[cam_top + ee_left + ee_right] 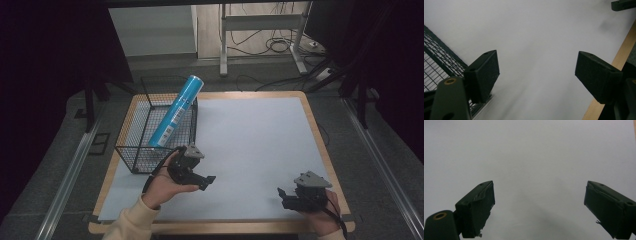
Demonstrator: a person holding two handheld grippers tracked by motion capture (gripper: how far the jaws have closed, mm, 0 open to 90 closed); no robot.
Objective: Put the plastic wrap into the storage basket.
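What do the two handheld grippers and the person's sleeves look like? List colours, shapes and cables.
Both the left gripper and the right gripper are black, each topped by a grey three-cornered plate and ending in two blocky black jaws. A black cable trails from each. The left forearm wears a cream sleeve. A brass-coloured ring sits on the left gripper's body.

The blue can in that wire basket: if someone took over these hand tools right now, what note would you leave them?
Left gripper: open, nothing between its jaws, beside the wire basket.
Right gripper: open, holding nothing, low over the white mat near the front edge.
Blue can: in the basket, leaning on its rim, top sticking out.
Done: can appears placed.
Left: probably nothing; perhaps settle the can lower.
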